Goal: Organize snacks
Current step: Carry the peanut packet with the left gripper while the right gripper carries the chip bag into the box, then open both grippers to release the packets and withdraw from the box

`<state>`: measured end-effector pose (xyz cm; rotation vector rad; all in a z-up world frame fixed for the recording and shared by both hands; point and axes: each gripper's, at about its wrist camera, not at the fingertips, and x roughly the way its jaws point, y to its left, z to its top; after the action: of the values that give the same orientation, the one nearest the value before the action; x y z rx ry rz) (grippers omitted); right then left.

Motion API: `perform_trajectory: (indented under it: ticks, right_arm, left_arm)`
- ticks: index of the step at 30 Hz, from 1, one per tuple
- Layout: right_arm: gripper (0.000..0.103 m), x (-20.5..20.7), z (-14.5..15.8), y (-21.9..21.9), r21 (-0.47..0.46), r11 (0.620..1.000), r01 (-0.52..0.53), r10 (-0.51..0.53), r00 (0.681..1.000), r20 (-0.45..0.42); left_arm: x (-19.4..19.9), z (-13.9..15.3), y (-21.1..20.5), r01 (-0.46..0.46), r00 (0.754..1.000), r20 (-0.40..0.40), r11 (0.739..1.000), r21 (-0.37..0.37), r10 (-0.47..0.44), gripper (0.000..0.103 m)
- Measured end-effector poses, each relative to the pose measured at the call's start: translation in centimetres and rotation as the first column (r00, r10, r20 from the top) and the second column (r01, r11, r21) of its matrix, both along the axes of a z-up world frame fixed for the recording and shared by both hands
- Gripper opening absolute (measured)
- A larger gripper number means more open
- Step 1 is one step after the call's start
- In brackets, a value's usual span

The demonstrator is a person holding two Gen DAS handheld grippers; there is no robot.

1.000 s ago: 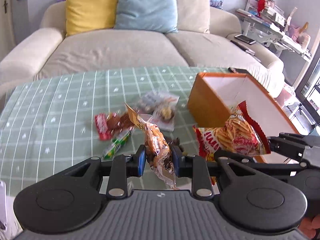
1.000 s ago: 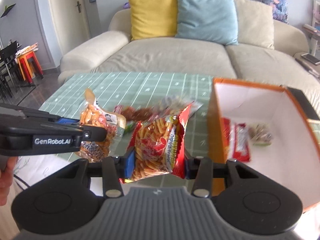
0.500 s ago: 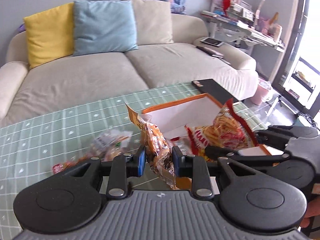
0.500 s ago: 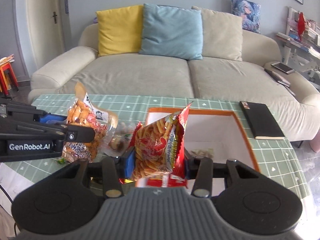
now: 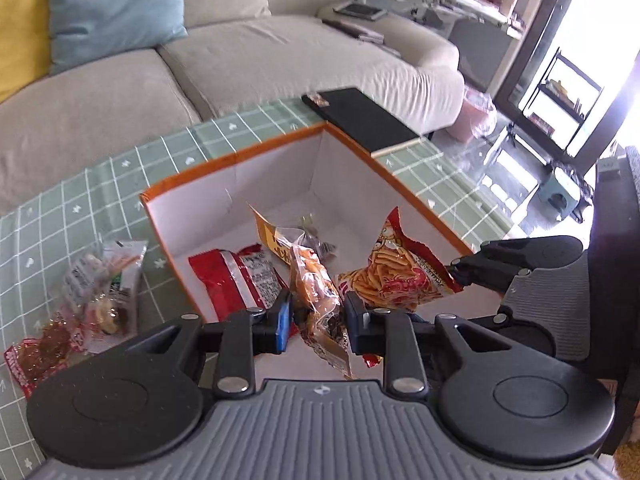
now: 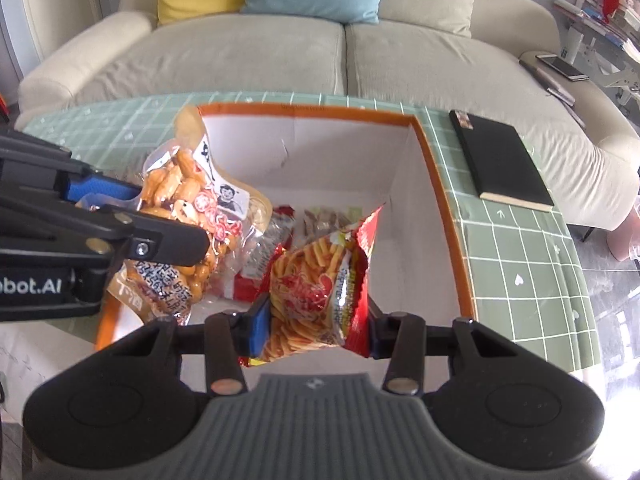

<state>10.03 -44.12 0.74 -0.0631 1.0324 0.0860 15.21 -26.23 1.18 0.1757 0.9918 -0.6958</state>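
My left gripper (image 5: pixel 316 316) is shut on a clear orange packet of nuts (image 5: pixel 316 288), which hangs over the near left part of the orange box (image 5: pixel 224 160). In the right wrist view the same nut packet (image 6: pixel 188 208) shows between the left gripper's fingers (image 6: pixel 160 240). My right gripper (image 6: pixel 316 324) is shut on a red bag of crispy sticks (image 6: pixel 320 280), held above the orange box (image 6: pixel 436 184). That red bag (image 5: pixel 400 276) also shows in the left wrist view. A red packet (image 5: pixel 236 280) and other small snacks lie on the white box floor.
Several loose snack packets (image 5: pixel 100 280) lie on the green checked tablecloth (image 5: pixel 60 220) left of the box. A black notebook (image 6: pixel 500 160) lies right of the box. A beige sofa (image 6: pixel 280 52) with cushions stands behind the table.
Both grippers have carried their packets rightwards from the loose snack pile to above the open box and now tilt down into it. Neither grip has changed.
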Motion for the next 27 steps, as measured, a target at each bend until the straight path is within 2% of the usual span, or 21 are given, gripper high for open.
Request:
perform_trajectory:
  ticks: [7,15,20,25,27]
  right_arm:
    - [0.043,1.0,-2.9,-0.2,-0.021,0.998,-0.062,0.06,0.994,-0.093]
    - [0.043,1.6,-4.7,0.2,-0.015,0.995,-0.1,0.096,0.981,-0.167]
    - [0.044,1.6,-5.4,0.4,-0.021,0.993,-0.112,0.106,0.974,-0.203]
    - [0.045,1.7,-5.6,0.6,-0.033,0.993,-0.114,0.104,0.971,-0.216]
    - [0.045,1.7,-5.6,0.7,-0.036,0.993,-0.113,0.103,0.97,-0.219]
  left_arm:
    - [0.7,-3.1,-1.7,0.043,0.996,-0.078,0.995,0.094,-0.036,0.03]
    - [0.9,-4.5,-2.7,0.072,0.992,-0.117,0.98,0.183,-0.051,0.03]
    - [1.0,-4.9,-3.4,0.088,0.992,-0.107,0.965,0.248,-0.063,0.03]
    - [1.0,-4.8,-3.5,0.084,0.993,-0.101,0.958,0.275,-0.058,0.031]
    - [0.9,-4.6,-3.5,0.079,0.995,-0.083,0.954,0.288,-0.057,0.036]
